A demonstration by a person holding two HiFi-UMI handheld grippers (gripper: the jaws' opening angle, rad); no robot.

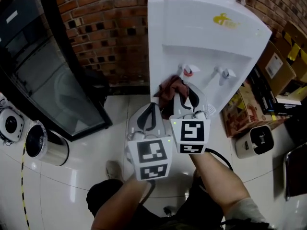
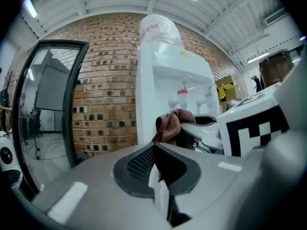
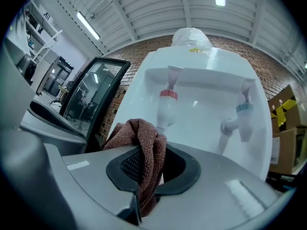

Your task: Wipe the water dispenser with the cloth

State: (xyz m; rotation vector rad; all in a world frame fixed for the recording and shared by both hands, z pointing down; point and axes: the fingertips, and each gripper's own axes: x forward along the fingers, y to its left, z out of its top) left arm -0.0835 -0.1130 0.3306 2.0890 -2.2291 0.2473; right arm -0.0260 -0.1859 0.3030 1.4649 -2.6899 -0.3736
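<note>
A white water dispenser (image 1: 201,37) stands against the brick wall, with a red tap (image 1: 187,71) and a blue tap (image 1: 224,74). My right gripper (image 1: 183,96) is shut on a reddish-brown cloth (image 1: 170,91), bunched just below the red tap (image 3: 167,99) and close to the dispenser's front (image 3: 201,123). The cloth (image 3: 144,152) hangs pinched between its jaws. My left gripper (image 1: 151,115) hangs lower and left of it, shut with nothing held. In the left gripper view the cloth (image 2: 169,126) shows ahead beside the dispenser (image 2: 158,80).
A glass-doored cabinet (image 1: 43,66) stands left of the dispenser. Cardboard boxes (image 1: 283,56) are stacked at the right, with a small white device (image 1: 254,140) on the floor. A metal bin (image 1: 45,145) sits at the lower left.
</note>
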